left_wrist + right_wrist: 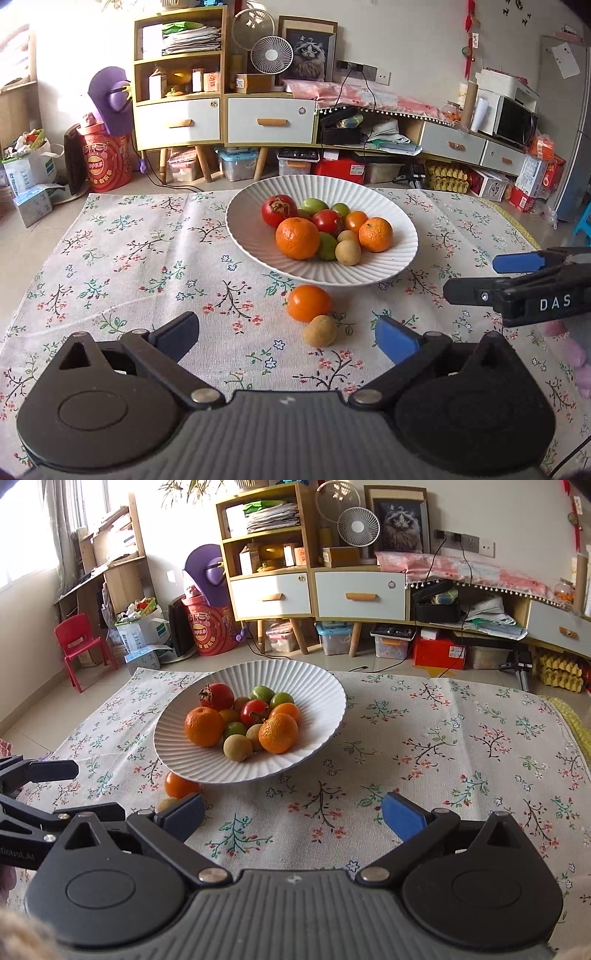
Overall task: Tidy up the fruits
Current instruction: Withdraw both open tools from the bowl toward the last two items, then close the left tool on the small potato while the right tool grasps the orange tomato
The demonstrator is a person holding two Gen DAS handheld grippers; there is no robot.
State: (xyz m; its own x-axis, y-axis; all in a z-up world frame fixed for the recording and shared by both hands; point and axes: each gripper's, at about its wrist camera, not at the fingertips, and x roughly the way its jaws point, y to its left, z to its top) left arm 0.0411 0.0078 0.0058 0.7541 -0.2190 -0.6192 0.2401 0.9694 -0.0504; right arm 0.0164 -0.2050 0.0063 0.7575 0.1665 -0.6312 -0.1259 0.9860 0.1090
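A white ribbed bowl point(255, 243) point(177, 760) on the floral tablecloth holds several fruits: mandarins, red persimmons, green fruits and small tan ones. An orange fruit point(308, 302) point(179, 784) and a small tan fruit point(320, 331) point(166, 804) lie on the cloth just in front of the bowl. My left gripper point(288, 338) is open and empty, with both loose fruits just ahead between its fingers. My right gripper point(291, 818) is open and empty over bare cloth, right of the loose fruits. It also shows at the right edge of the left wrist view point(491, 277).
The floral tablecloth point(129, 258) covers the table. Beyond the far edge stand cabinets point(221, 118), storage boxes, a red barrel point(107, 162) and a red chair point(79, 646). The left gripper shows at the left edge of the right wrist view point(66, 790).
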